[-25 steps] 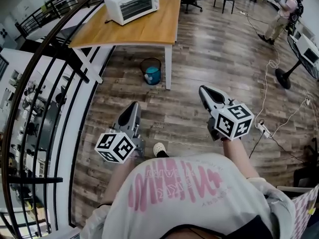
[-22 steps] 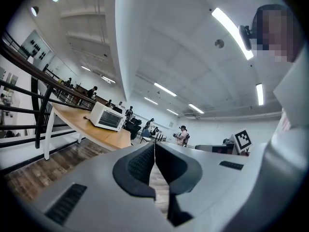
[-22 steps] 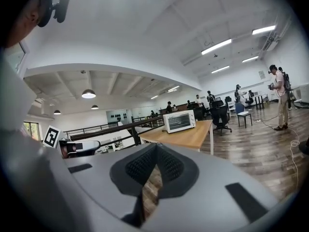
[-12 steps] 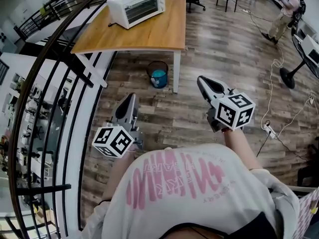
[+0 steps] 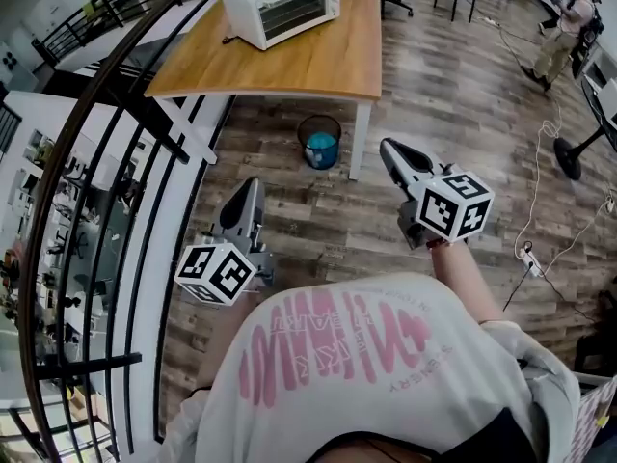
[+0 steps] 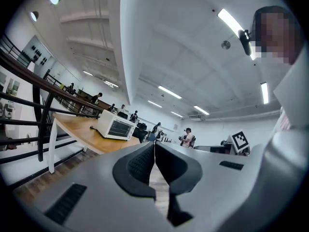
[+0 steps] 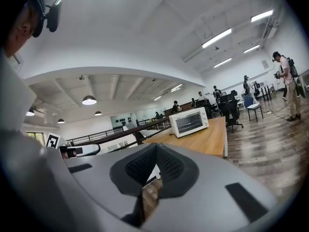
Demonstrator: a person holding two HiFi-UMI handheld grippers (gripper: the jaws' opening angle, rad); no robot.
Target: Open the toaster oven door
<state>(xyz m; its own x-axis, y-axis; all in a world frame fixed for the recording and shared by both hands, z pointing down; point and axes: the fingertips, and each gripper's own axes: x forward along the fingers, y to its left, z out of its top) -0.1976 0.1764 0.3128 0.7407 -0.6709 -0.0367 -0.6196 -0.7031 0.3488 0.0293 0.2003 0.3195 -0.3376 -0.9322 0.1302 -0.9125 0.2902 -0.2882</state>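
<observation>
A white toaster oven (image 5: 280, 5) with its glass door closed stands at the far left end of a wooden table (image 5: 299, 61); it also shows small in the left gripper view (image 6: 115, 126) and the right gripper view (image 7: 189, 121). My left gripper (image 5: 249, 193) is held low at the left, well short of the table, its jaws shut with nothing between them (image 6: 154, 149). My right gripper (image 5: 390, 149) hangs at the right, nearer the table's corner, jaws shut and empty (image 7: 157, 151).
A black curved railing (image 5: 106, 114) runs along the left side. A bin with a blue bucket (image 5: 321, 144) sits under the table's front edge. Cables and a power strip (image 5: 530, 258) lie at the right. A person (image 5: 564, 32) and a fan stand (image 5: 583, 143) are far right.
The table and toaster oven have drawn closer and shifted right in the head view as the person walks forward. Both grippers stay shut and keep their places.
</observation>
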